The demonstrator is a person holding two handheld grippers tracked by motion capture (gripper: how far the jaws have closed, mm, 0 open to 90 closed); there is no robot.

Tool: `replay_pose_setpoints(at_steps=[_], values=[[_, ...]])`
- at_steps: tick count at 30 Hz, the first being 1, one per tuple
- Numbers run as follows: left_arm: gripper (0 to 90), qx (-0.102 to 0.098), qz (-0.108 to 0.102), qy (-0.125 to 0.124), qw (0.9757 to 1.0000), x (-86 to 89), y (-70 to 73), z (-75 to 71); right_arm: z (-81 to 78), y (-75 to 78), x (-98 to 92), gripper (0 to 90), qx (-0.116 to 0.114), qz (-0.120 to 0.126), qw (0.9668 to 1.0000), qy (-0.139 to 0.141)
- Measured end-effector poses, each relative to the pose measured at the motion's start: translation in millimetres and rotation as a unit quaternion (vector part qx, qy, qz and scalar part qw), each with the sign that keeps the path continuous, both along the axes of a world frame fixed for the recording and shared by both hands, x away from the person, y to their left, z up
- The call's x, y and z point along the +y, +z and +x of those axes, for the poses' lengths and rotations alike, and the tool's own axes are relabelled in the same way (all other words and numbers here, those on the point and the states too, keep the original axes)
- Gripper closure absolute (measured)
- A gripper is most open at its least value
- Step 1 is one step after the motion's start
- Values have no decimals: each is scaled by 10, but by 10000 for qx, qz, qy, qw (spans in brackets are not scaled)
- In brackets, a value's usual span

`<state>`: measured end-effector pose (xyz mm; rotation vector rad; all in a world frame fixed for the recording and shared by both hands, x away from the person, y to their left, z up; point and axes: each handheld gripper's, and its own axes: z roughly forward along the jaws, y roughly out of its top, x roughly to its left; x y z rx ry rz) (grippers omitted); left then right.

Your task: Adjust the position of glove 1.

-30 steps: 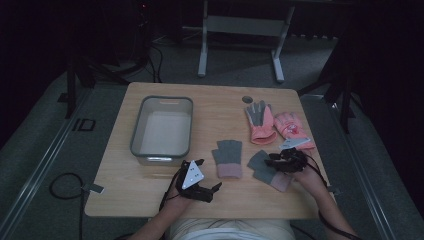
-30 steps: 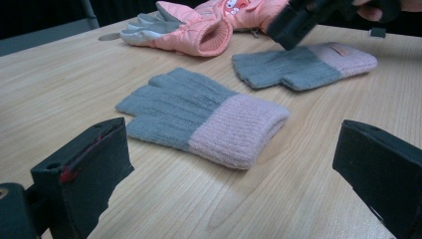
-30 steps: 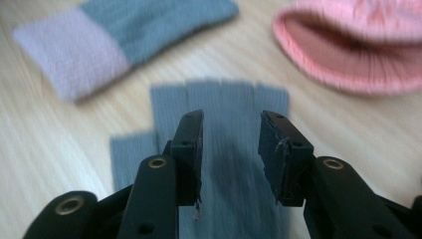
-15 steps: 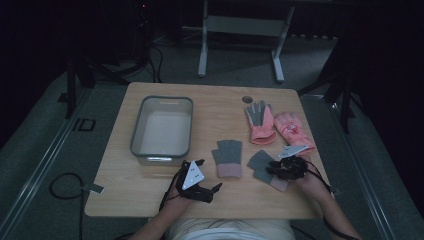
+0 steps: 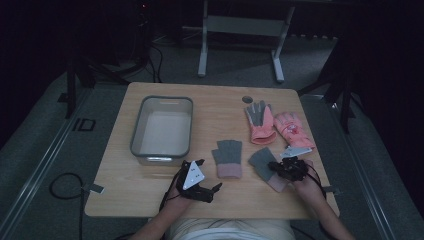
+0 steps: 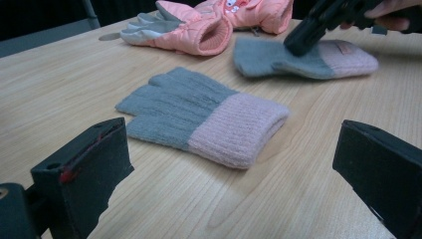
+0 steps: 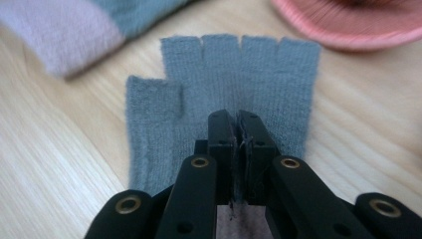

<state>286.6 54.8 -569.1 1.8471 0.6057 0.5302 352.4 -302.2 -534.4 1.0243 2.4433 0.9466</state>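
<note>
Two grey knit gloves with pink cuffs lie near the table's front. My right gripper point(image 5: 280, 170) is shut on the right-hand grey glove point(image 5: 260, 159). Its jaws have just been closing, and in the right gripper view the right gripper point(image 7: 236, 130) pinches a fold of the grey glove point(image 7: 249, 74) near the palm. The other grey glove point(image 5: 228, 157) lies flat to the left. My left gripper point(image 5: 209, 175) rests beside it, open and holding nothing. In the left gripper view that glove point(image 6: 199, 117) lies ahead of the wide-apart left gripper point(image 6: 234, 184).
A grey plastic bin point(image 5: 135, 145) stands at the left middle of the wooden table point(image 5: 120, 195). Two pink padded gloves point(image 5: 260, 122) point(image 5: 292, 131) lie at the right rear. A small round hole point(image 5: 247, 99) is near the far edge.
The right gripper has shifted slightly toward the person over the right-hand grey glove and has closed on it. The left hand has kept still.
</note>
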Motion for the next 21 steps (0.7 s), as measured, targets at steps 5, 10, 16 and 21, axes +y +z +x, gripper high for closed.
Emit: replay_pose_setpoints(at_steps=[5,10,16,21], values=[[9,13,-13,10,10000,0,0,2,-175,327,48,854,-342,373,9973,-530],[9,13,-18,4,10000,1,-1,2,-261,558,69,851,-453,781,9898,-1106],[9,9,-18,5,10000,3,0,1,-343,471,149,851,-451,896,9802,-1705],[9,9,-15,11,10000,2,0,0,-388,353,186,851,-255,846,9743,-2073]])
